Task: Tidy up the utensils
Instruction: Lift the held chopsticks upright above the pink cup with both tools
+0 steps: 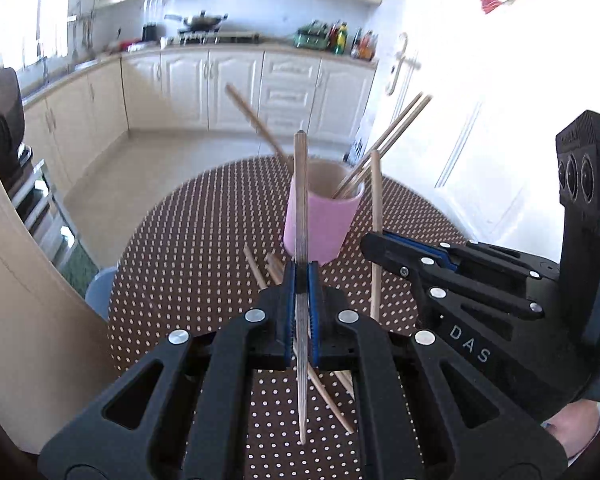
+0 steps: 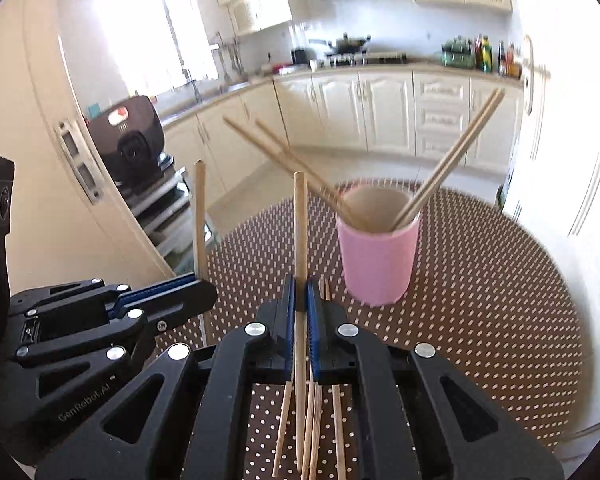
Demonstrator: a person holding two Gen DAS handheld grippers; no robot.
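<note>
We see a pink cup (image 2: 378, 264), tan wooden chopsticks (image 2: 448, 164), a brown white-dotted tablecloth (image 2: 480, 300), and black grippers' blue pads (image 2: 289, 320).

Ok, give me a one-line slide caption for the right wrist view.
Right claw clamps an upright chopstick before the pink cup; left claw holds another alongside.

Pink cup (image 2: 376, 260) stands upright on the dotted table, chopsticks (image 2: 448, 164) leaning at 11 and 1 o'clock. Loose chopsticks (image 2: 312, 432) lie at its 7 o'clock. Two single chopsticks (image 1: 300, 208) (image 2: 300, 232) are held upright.
</note>
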